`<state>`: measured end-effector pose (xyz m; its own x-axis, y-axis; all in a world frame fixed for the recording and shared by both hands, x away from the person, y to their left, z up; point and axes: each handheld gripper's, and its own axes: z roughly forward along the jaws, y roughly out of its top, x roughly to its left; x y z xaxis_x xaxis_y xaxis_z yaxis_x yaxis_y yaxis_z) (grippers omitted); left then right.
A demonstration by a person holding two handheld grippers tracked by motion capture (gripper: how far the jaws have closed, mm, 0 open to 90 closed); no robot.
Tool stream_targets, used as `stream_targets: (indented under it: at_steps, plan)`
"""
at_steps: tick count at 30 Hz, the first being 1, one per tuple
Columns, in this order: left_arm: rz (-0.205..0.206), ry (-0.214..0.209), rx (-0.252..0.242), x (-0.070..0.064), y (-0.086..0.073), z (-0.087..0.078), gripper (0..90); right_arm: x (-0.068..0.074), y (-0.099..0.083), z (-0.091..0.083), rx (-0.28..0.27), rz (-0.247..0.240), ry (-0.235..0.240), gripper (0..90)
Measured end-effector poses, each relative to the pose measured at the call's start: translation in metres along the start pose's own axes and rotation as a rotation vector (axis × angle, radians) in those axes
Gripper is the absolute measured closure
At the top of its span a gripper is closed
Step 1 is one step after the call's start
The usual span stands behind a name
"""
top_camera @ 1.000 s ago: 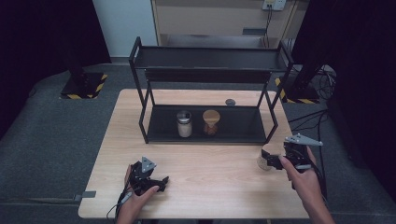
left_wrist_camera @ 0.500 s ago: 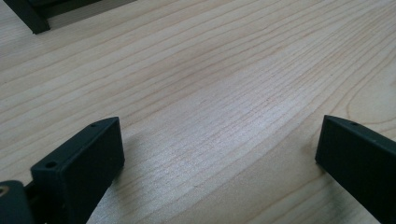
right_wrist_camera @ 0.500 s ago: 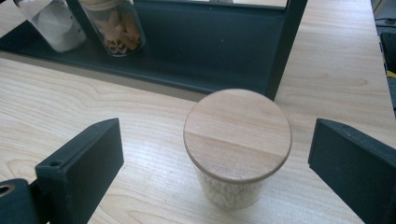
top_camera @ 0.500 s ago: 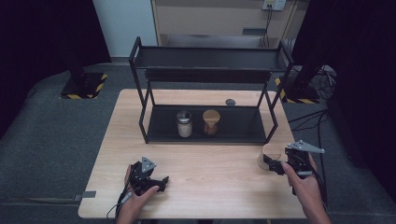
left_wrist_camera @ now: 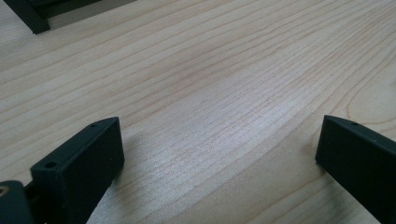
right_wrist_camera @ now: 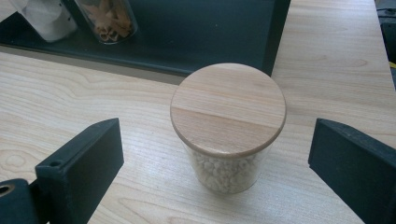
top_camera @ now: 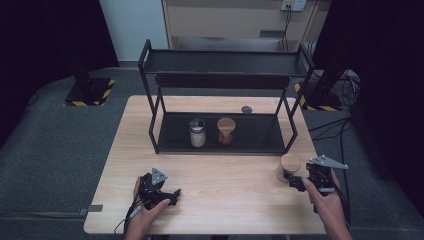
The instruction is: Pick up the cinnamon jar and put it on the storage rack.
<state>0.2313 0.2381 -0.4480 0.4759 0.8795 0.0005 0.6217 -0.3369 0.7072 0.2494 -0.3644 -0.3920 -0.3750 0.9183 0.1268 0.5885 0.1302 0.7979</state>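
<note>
High view: a wooden surface (top_camera: 225, 175) carries a black two-tier rack (top_camera: 222, 95), whose lower shelf holds a metal-lidded jar (top_camera: 197, 133) and a wooden-lidded jar (top_camera: 226, 131); the right gripper (top_camera: 296, 181) points at a third jar (top_camera: 288, 168) standing near the surface's right edge, while the left gripper (top_camera: 172, 196) rests near the front edge. Left gripper view: fingers (left_wrist_camera: 81, 161) spread wide over bare wood. Right gripper view: fingers (right_wrist_camera: 79, 161) spread wide on either side of the jar (right_wrist_camera: 228, 126), not touching it; pale granules show beneath its wooden lid
</note>
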Motion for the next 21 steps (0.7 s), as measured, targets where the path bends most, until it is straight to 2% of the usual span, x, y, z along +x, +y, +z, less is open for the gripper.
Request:
stream_targets:
  at_steps: [4,21]
  plan:
    - [0.0,0.0,0.0,0.0,0.0,0.0,0.0,0.001,-0.002,0.003,0.005,-0.012,-0.008,3.1]
    - [0.0,0.0,0.0,0.0,0.0,0.0,0.0,-0.001,-0.008,0.022,0.045,0.007,-0.011,3.1]
